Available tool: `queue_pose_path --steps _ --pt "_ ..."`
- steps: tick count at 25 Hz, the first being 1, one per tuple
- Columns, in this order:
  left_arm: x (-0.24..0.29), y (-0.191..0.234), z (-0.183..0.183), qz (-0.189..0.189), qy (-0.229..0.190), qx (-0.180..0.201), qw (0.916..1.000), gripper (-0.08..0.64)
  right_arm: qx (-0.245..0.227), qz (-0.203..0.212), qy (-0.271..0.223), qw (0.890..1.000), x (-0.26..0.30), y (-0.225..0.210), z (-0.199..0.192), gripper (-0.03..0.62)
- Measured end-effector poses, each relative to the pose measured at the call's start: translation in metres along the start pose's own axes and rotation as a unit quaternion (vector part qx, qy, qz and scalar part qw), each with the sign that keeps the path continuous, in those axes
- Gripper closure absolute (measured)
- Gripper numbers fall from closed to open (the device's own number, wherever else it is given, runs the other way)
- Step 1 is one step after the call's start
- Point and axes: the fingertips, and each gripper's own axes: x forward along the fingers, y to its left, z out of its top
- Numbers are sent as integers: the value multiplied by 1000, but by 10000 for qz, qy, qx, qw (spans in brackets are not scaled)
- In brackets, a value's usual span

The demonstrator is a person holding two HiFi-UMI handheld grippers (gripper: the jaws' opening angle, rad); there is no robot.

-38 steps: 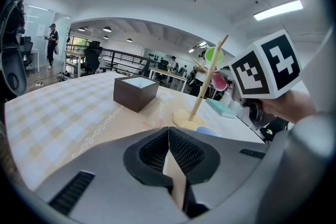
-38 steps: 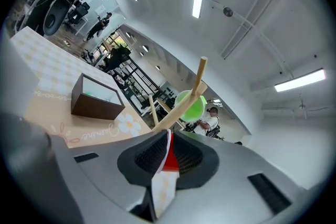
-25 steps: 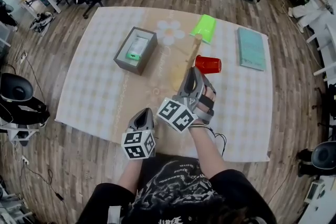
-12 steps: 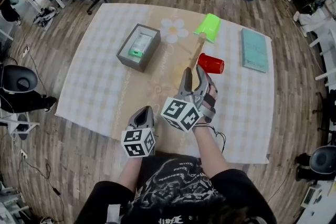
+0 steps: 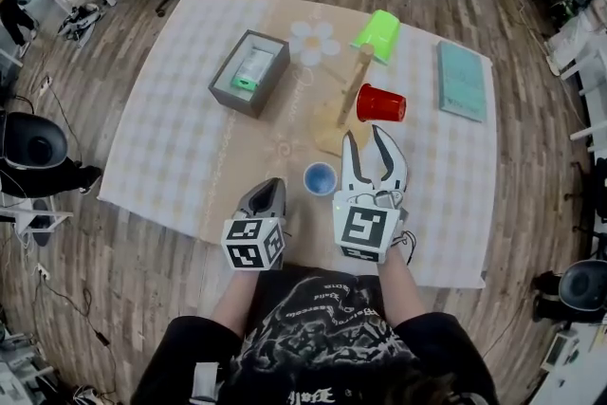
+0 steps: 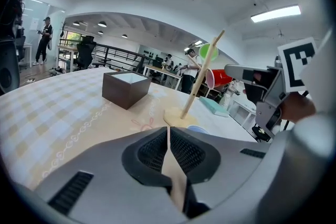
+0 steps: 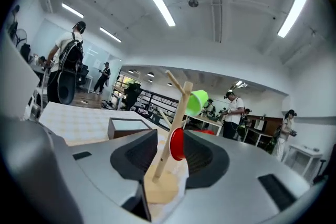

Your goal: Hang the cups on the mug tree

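Right gripper (image 5: 364, 138), lower centre: jaws just opened, empty; red cup (image 5: 381, 102) hangs on tree (image 5: 355, 82); blue cup (image 5: 320, 177) unhung.

Person's in a black short-sleeve tee (image 5: 313, 327) with a pale grey graphic print on the front. Both grippers look like the same kit: the left gripper (image 5: 269, 190) and right gripper (image 5: 366, 139) have smooth grey plastic shells, dark mesh-textured pads (image 6: 152, 150) inside the jaws, and a white cube (image 5: 253, 244) with black square markers at the back. A thin black cable (image 5: 402, 248) loops off the right one.
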Motion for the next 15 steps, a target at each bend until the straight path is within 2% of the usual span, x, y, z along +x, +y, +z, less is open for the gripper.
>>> queue_pose_path --steps 4,9,12,15 --pt "4 -8 0 -157 51 35 9999 539 292 277 317 9987 -22 -8 -34 475" --pt "11 -16 -1 -349 142 60 9993 537 758 245 910 9927 -46 -21 -90 564" --pt "15 -24 -4 -533 287 73 9981 478 906 279 1268 9874 -62 -22 -119 583" --pt "21 -30 -8 -646 513 96 9965 456 1082 333 1599 9806 -79 -21 -147 583"
